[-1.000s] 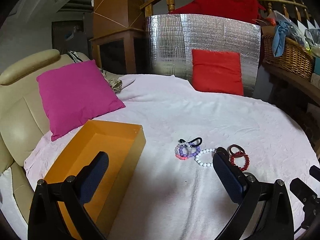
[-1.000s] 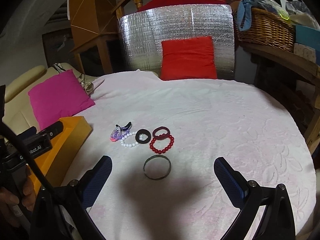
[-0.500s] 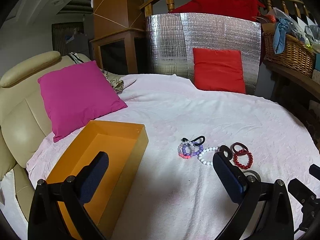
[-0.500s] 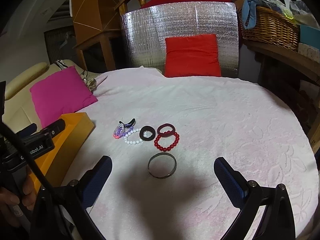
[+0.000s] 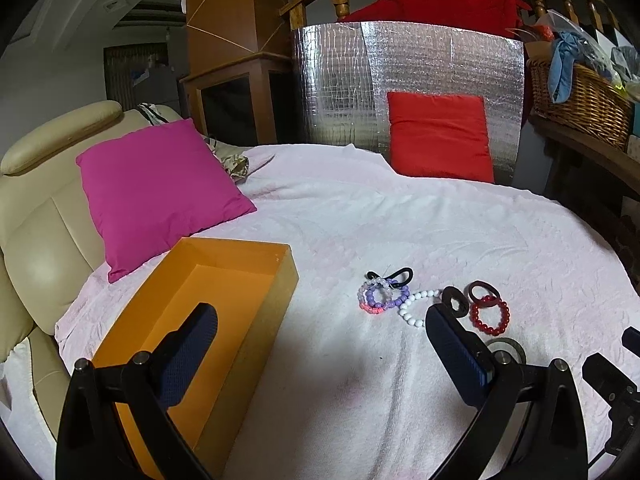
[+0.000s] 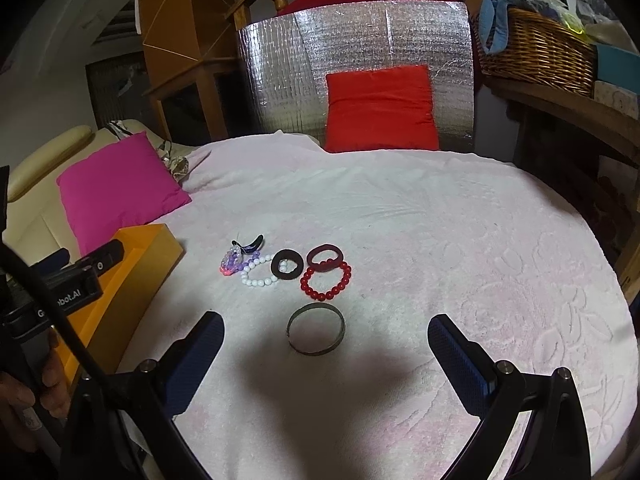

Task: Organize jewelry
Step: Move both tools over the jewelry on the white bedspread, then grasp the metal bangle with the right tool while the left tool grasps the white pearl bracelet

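Several bracelets lie grouped on the pale pink cloth [image 6: 440,240]: a metal bangle [image 6: 316,329], a red bead bracelet [image 6: 326,278], a dark red band [image 6: 325,258], a black band [image 6: 286,265], a white bead bracelet [image 6: 256,276] and a purple-pink beaded cluster [image 6: 234,261]. My right gripper [image 6: 325,344] hovers open just in front of the bangle. An open orange box [image 5: 192,332] sits at the left. My left gripper [image 5: 320,344] is open beside it; its right finger hides part of the white beads [image 5: 414,312] and the bangle [image 5: 506,346].
A magenta pillow [image 5: 156,188] leans on a cream sofa [image 5: 36,216] at the left. A red pillow [image 6: 380,108] rests against a silver foil panel [image 6: 352,56] at the back. A wicker basket [image 6: 536,56] sits on a wooden shelf at the right. A hand [image 6: 24,400] holds the left gripper.
Both grippers have eased back and up slightly, so the jewelry sits a little farther ahead in each view. Nothing was picked up and the fingers stayed open.
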Action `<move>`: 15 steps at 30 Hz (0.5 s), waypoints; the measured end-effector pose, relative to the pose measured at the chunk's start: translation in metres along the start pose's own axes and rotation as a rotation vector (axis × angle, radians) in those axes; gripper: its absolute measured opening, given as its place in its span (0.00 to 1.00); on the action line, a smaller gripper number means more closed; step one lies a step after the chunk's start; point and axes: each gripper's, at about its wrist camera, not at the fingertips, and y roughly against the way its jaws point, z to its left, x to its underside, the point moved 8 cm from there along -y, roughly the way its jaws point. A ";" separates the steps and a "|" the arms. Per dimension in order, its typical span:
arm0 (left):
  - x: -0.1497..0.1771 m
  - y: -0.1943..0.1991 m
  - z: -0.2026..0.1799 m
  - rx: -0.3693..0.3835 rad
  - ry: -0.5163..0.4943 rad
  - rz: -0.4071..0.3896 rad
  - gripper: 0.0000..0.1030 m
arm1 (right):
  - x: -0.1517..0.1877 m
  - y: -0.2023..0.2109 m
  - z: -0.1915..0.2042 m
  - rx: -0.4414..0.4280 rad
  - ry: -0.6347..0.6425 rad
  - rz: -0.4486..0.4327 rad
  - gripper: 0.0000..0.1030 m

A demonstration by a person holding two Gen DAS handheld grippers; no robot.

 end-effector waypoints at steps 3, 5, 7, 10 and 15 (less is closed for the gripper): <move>0.001 -0.002 -0.001 -0.004 -0.008 0.011 1.00 | 0.001 -0.002 0.001 -0.004 0.004 0.007 1.00; 0.006 -0.008 -0.001 0.008 -0.004 0.044 1.00 | 0.004 -0.005 0.000 -0.004 0.011 0.016 1.00; 0.014 -0.018 -0.001 0.017 -0.006 0.109 1.00 | 0.007 -0.010 -0.001 -0.014 0.010 0.034 0.99; 0.029 -0.035 -0.002 0.056 0.007 0.217 1.00 | 0.016 -0.026 -0.006 -0.029 -0.010 0.083 0.94; 0.050 -0.049 -0.006 0.080 0.012 0.312 1.00 | 0.036 -0.066 -0.012 -0.057 -0.061 0.205 0.71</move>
